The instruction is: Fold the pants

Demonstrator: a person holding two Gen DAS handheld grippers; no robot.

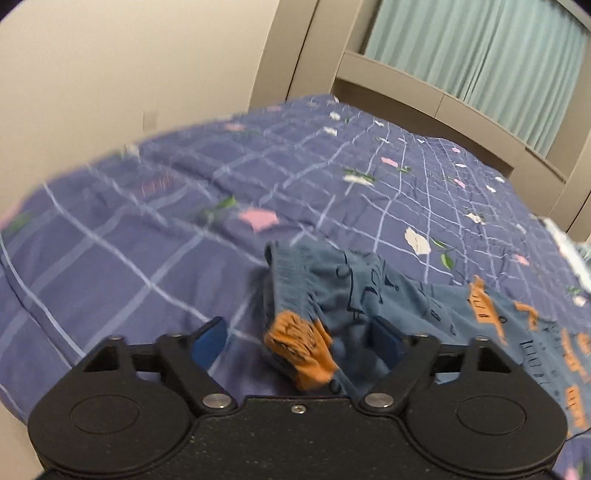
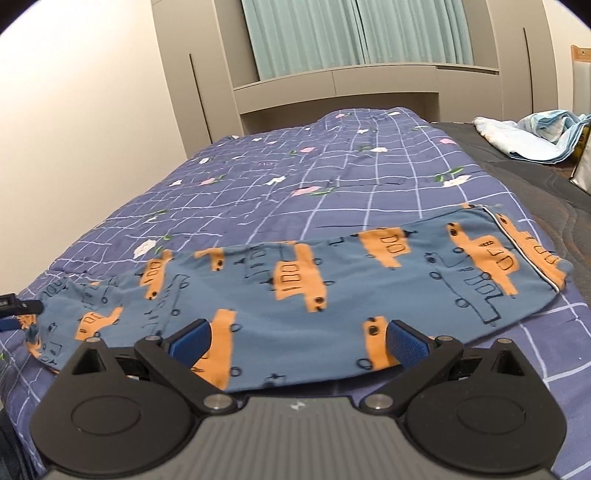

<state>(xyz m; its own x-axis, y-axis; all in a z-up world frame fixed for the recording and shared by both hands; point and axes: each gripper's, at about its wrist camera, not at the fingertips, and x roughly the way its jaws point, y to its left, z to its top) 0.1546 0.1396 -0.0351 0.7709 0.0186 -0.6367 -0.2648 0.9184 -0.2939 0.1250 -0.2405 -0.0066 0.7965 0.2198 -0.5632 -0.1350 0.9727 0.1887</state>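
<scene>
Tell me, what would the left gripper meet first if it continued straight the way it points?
Probably the bunched pants, already lying between the open left gripper jaws; depth is unclear.

purple checked quilt with little pink and white flowers all over the bed, mint green curtains at the back, beige built-in headboard unit, crumpled pale blue bedding far right, plain cream wall

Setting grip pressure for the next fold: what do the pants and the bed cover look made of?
The pants look like soft, matte knit cotton, likely jersey: they bunch and gather at the elastic waistband. The bed cover looks like thin woven cotton, matte, with fine creases and a printed grid. Neither fibre is certain.
</scene>
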